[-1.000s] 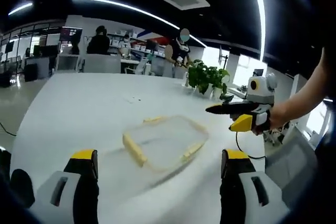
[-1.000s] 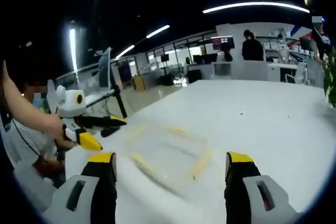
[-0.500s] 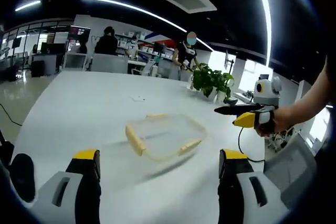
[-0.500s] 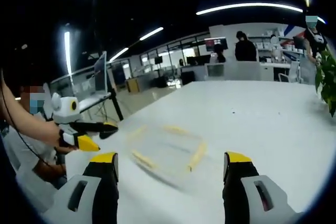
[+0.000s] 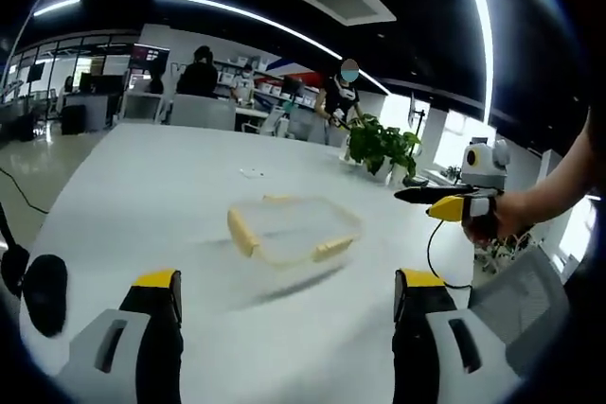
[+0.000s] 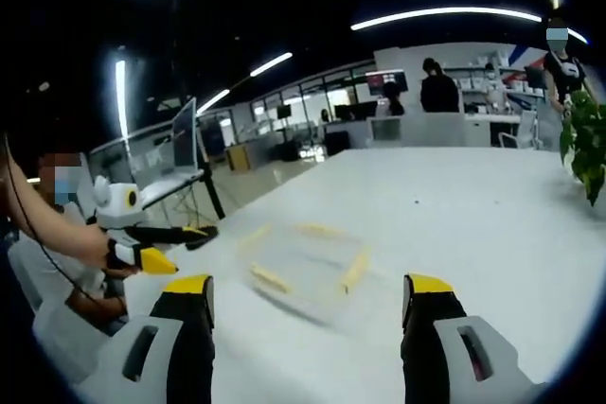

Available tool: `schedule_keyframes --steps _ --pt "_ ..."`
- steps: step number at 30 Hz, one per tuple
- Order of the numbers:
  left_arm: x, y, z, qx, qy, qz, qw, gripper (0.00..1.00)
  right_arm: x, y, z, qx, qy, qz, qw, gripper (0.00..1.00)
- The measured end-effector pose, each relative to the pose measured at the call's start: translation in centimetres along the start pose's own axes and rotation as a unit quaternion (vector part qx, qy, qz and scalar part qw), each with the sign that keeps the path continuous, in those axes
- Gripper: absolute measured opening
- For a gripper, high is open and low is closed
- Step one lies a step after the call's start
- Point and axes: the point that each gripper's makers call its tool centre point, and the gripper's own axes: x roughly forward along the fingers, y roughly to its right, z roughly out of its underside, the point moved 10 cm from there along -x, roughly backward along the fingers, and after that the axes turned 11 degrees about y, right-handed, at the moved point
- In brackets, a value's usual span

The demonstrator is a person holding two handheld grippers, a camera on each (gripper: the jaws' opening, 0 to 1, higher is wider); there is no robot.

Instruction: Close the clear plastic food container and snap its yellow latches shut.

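Observation:
A clear plastic container [image 5: 295,228] with yellow latches lies flat on the white table [image 5: 142,196], ahead of my left gripper [image 5: 287,298]. That gripper's jaws stand wide apart with nothing between them. One latch [image 5: 241,232] sticks out on the container's left side, another latch [image 5: 333,249] on its near right. My right gripper [image 5: 437,200] hovers to the right of the container, held by a hand. In the right gripper view the container [image 6: 305,257] is blurred and lies beyond my open right gripper [image 6: 310,292]. The left gripper [image 6: 161,245] hangs off to the left.
A potted plant [image 5: 379,144] stands at the table's far right edge, plant [image 6: 582,139]. Several people stand or sit at desks behind the table. A grey chair [image 5: 511,295] is close on the right. A monitor [image 6: 185,134] stands beyond the table's left side.
Both cameras have pulled back and lifted, so the container looks smaller and farther away. It has stayed put on the table. Both grippers stay open and apart from it.

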Motion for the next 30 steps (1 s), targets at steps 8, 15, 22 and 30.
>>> schedule_keyframes --steps 8,15,22,30 --pt "-1.1 0.4 0.0 -0.004 0.011 -0.014 0.9998 0.92 -1.3 -0.2 0.0 0.005 0.005 0.006 1.0 0.82" --pt "-1.9 1.1 0.4 -0.011 0.014 -0.024 0.9996 0.9 -2.9 -0.3 0.3 0.016 0.012 0.022 0.9996 0.81" --pt "-2.8 2.0 1.0 -0.013 0.011 -0.024 0.9996 0.9 -4.5 -0.4 0.8 0.023 0.013 0.032 0.9992 0.81" --pt "-3.7 2.5 1.6 -0.023 0.013 -0.033 0.9991 0.89 -5.8 -0.6 0.6 0.028 0.022 0.042 0.9985 0.81"
